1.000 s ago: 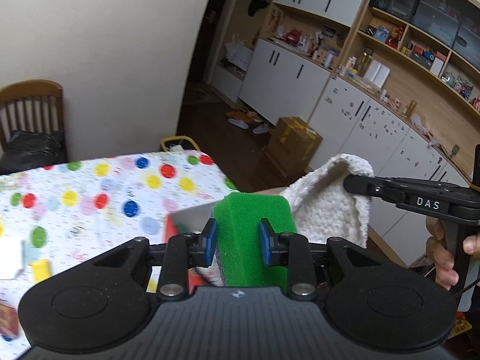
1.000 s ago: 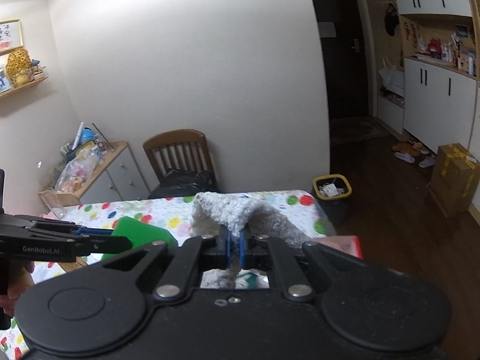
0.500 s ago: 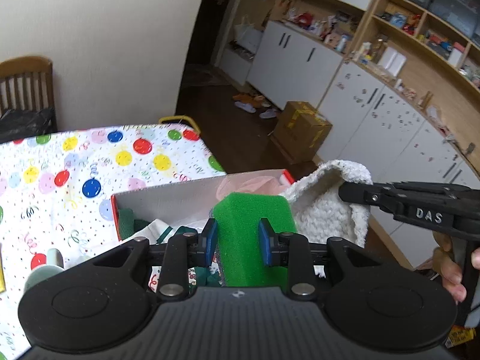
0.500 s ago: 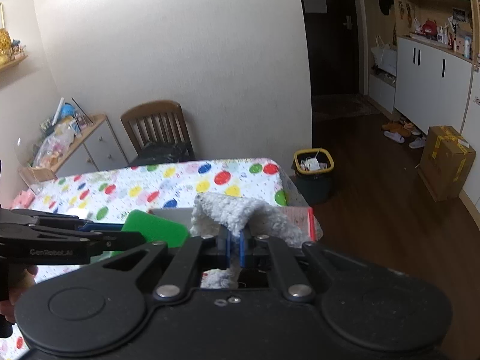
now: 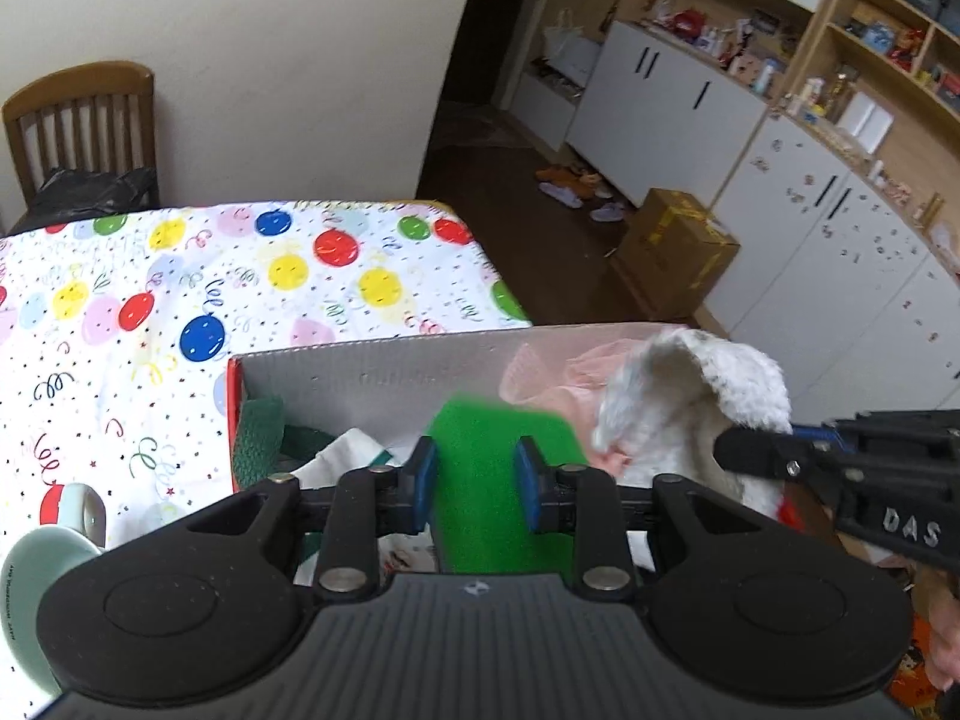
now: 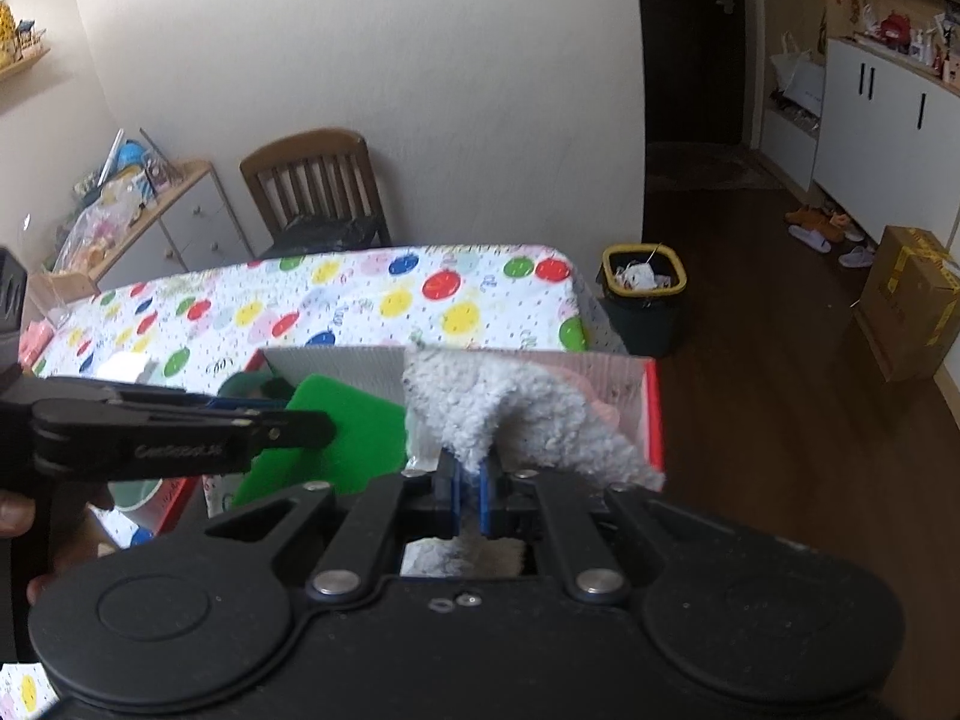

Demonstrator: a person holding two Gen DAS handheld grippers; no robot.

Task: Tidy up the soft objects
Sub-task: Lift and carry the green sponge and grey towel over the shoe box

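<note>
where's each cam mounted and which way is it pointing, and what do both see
Left wrist view: sits on the left gripper, looking forward and down along its fingers, which clamp the green sponge over the red box; the right gripper enters from the right.
Right wrist view: sits on the right gripper, aimed down at the same box, fingers shut on the fluffy white cloth; the left gripper and a hand show at left.
Shared: sponge, cloth, box, balloon tablecloth, wooden chair.

Left wrist view: close behind its own fingers, angled down into the box point(image 5: 384, 369).
Right wrist view: same, from the box's other side.
Shared: box, spotted tablecloth point(image 6: 372, 294), chair point(image 5: 78, 120).
</note>
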